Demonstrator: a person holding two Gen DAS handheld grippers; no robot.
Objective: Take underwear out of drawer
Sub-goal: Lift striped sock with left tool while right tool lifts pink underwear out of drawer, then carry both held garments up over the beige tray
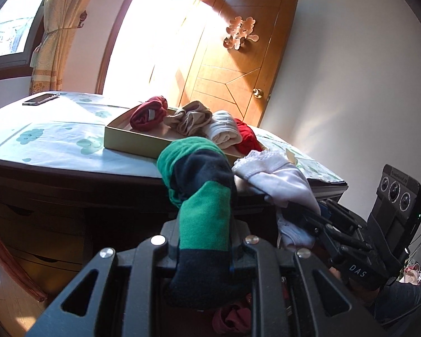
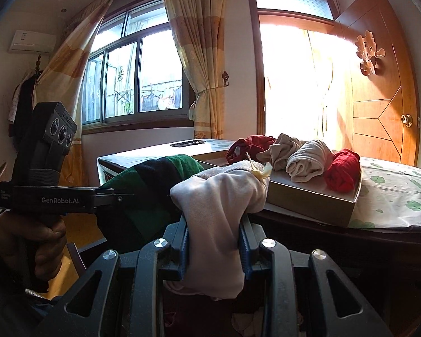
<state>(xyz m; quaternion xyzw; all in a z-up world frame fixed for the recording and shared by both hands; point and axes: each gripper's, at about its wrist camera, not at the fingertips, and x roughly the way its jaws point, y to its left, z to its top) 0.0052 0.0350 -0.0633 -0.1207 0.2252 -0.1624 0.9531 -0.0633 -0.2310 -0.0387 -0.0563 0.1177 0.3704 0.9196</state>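
Note:
My left gripper (image 1: 205, 224) is shut on a green and navy striped piece of underwear (image 1: 193, 165), which bulges up over the fingers and hides the tips. My right gripper (image 2: 214, 241) is shut on a pale lilac piece (image 2: 219, 196) with a small yellow bow. Both pieces hang just before the dresser's front edge. In the left wrist view the right gripper (image 1: 303, 210) and its pale piece (image 1: 278, 177) are at the right. The right wrist view has the left gripper (image 2: 120, 196) and the green piece (image 2: 154, 174) at the left. Dark red cloth (image 1: 230, 320) lies dimly below the grippers.
On the dresser's flower-print cover (image 1: 56, 140) stands a shallow cardboard box (image 1: 132, 140) holding red, beige and cream rolled garments (image 2: 308, 160). A phone (image 1: 40, 98) lies at the far left. Behind are a wooden door (image 1: 238, 56), a bright doorway and curtains. A hand (image 2: 28, 236) grips the left handle.

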